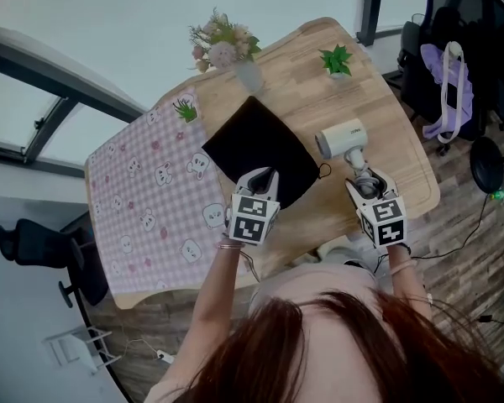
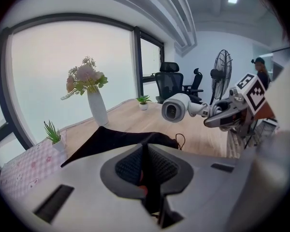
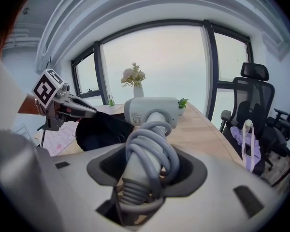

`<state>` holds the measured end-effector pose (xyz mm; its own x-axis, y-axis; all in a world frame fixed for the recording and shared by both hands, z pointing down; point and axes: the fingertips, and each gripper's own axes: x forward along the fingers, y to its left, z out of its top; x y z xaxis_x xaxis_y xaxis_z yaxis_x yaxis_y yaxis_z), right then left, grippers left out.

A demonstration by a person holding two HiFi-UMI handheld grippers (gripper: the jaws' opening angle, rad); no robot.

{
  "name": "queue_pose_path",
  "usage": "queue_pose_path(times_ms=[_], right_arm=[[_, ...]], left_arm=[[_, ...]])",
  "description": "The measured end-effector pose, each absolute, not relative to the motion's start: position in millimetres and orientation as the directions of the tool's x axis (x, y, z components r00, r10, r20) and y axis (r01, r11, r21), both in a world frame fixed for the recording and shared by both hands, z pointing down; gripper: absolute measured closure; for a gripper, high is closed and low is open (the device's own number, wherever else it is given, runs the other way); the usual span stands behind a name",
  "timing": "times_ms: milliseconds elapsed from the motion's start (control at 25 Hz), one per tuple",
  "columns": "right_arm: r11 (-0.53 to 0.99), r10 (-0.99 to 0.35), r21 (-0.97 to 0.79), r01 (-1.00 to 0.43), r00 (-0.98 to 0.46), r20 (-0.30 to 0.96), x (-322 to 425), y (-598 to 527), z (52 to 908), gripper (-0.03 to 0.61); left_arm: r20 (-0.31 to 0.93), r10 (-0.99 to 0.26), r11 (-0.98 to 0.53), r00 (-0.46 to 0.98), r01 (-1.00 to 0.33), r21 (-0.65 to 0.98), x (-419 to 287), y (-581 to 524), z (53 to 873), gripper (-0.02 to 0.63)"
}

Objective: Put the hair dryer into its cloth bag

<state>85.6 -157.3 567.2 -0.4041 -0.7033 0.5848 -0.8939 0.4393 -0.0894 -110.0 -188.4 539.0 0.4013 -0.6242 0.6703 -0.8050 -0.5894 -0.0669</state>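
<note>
The black cloth bag [image 1: 265, 145] lies on the wooden table [image 1: 319, 99], and its near edge is lifted. My left gripper [image 1: 265, 176] is shut on that edge; in the left gripper view the dark fabric [image 2: 118, 138] runs right into the closed jaws [image 2: 144, 153]. The white hair dryer [image 1: 343, 138] hangs just right of the bag, above the table. My right gripper [image 1: 363, 180] is shut on its handle, which has the grey cord [image 3: 152, 151] wound round it. In the right gripper view the dryer's head [image 3: 152, 111] points away, and the bag's mouth [image 3: 99, 132] gapes to its left under the left gripper [image 3: 70, 108].
A vase of flowers [image 1: 227, 47] and two small potted plants [image 1: 337, 60] [image 1: 186, 109] stand along the table's far side. A pink checked cloth [image 1: 151, 200] covers the table's left part. Office chairs [image 3: 253, 108] and a fan [image 2: 223, 74] stand beyond the table's right edge.
</note>
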Motion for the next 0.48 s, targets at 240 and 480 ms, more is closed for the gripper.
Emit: queue_pose_path(times_ms=[240, 480], right_arm=[[0.454, -0.696, -0.087, -0.887, -0.414, 0.587, 81.9, -138.6, 563.0, 0.348], [0.481, -0.681, -0.091, -0.872, -0.437, 0.588, 74.3, -123.4, 557.1, 0.348]], left_arm=[[0.668, -0.613, -0.602, 0.422, -0.797, -0.05, -107.3, -184.1, 542.0, 0.58], [0.668, -0.599, -0.615, 0.441, -0.788, -0.03, -105.4, -183.6, 542.4, 0.58]])
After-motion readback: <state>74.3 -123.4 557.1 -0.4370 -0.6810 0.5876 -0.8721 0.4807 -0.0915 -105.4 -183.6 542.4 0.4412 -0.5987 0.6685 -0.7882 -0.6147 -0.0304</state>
